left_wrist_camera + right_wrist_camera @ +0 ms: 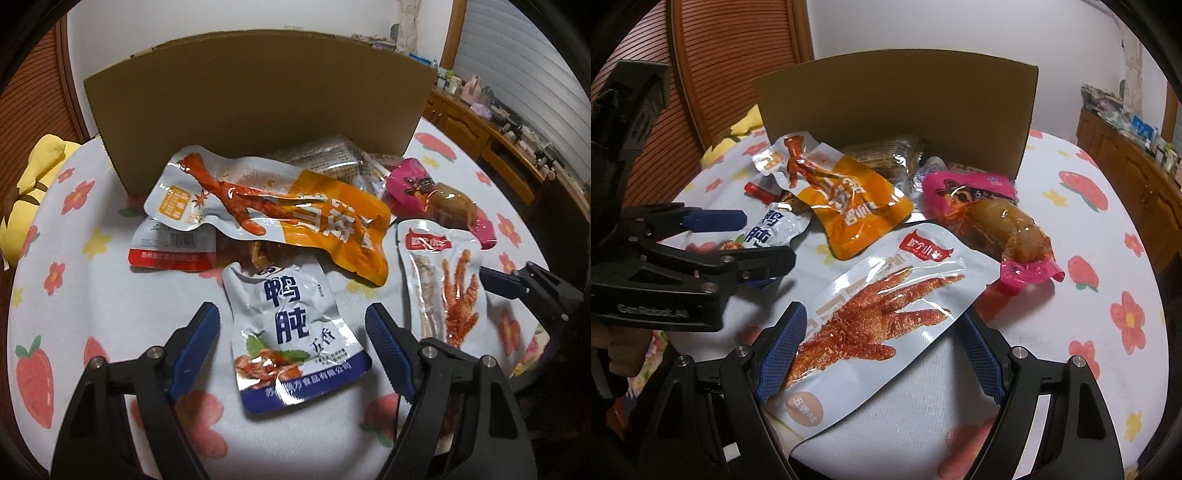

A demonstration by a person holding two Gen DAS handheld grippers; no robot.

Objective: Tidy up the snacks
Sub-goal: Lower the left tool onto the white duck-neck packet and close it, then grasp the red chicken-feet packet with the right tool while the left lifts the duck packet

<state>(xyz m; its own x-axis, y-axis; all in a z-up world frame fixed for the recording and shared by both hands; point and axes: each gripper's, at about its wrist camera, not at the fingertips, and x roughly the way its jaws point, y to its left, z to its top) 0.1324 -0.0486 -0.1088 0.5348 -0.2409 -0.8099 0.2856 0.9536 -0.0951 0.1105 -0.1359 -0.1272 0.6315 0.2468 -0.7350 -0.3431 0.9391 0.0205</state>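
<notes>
Left wrist view had the left tool (291,325) spread wide around the blue duck gizzard pack (291,332) on the flowery cloth (110,314). Right tool (879,347) also gaped, straddling the chicken foot pouch (871,325) near the cardboard box (897,107).

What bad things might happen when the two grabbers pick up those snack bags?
The left gripper stands open around the blue duck pack, whose top is tucked under the orange pack, so lifting may drag that one along. The right gripper stands open around the chicken foot pack; the glossy film might slip. Both grippers are close and might bump.
</notes>
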